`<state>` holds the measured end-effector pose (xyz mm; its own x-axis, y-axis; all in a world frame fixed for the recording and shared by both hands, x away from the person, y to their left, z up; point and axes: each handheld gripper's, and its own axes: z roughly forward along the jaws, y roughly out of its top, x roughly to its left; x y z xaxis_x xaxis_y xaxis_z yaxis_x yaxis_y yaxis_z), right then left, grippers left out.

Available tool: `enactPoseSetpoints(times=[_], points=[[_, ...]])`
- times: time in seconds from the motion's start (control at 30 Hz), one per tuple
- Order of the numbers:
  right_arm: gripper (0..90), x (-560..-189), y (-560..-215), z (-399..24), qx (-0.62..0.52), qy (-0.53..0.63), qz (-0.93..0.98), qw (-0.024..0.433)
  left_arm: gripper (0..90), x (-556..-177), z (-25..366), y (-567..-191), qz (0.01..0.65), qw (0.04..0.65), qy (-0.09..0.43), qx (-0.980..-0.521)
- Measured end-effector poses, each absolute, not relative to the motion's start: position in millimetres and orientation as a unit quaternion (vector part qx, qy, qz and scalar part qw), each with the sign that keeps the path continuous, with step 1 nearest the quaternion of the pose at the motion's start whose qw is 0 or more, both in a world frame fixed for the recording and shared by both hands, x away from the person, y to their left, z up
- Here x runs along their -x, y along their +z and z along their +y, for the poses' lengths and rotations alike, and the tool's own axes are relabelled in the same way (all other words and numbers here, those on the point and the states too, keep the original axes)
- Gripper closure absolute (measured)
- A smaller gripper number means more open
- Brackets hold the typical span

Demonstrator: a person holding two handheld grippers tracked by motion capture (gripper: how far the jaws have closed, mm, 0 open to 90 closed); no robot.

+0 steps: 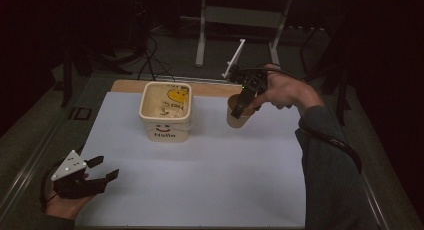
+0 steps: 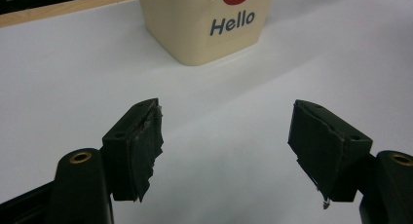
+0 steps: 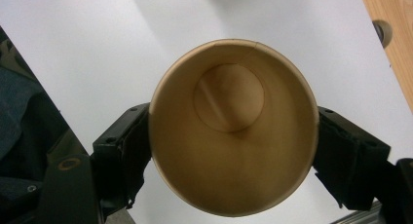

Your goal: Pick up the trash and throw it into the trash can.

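The right gripper [image 1: 243, 107] has its 2 jaws pressed against opposite sides of a brown paper cup [image 1: 236, 117], one pad on each flank just below the rim. In the right gripper view the paper cup [image 3: 234, 131] sits squarely between the jaws with its round mouth facing the camera, and its inside looks bare down to the bottom disc. In the high view the cup hangs below the jaws, over the white sheet [image 1: 200, 180] near its far right part; whether its base touches the sheet cannot be told.

Off to that gripper's left stands a cream square tub [image 1: 165, 111] marked "Hello" with a smiley face, open at the top, well apart from the cup.

The left gripper [image 1: 102, 169] lies low at the near left corner of the sheet, its 2 jaws spread wide with nothing between them. In the left gripper view the tub [image 2: 204, 27] stands straight ahead of the open jaws, well beyond their tips, with bare white sheet [image 2: 229, 136] in the gap.
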<state>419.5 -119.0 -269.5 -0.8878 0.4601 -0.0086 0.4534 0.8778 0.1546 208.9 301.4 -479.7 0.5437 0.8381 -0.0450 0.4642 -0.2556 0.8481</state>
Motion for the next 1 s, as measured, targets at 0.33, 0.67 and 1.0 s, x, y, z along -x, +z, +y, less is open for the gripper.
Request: enactPoseSetpoints(times=[0.33,0.67,1.0], points=[[21.3,-424.0,-267.9,-90.3,-0.215,0.080,0.973,0.018,28.3,-208.3,300.1,-479.7,0.424,0.433,0.215,-0.766],[21.3,-427.3,-259.9,-64.7,-0.201,0.088,0.975,0.019,28.2,-207.5,301.8,-479.4,0.424,0.435,0.214,-0.765],[21.4,-431.1,-260.0,-42.8,-0.188,0.088,0.978,0.016,28.1,-206.9,303.2,-479.5,0.427,0.437,0.214,-0.762]])
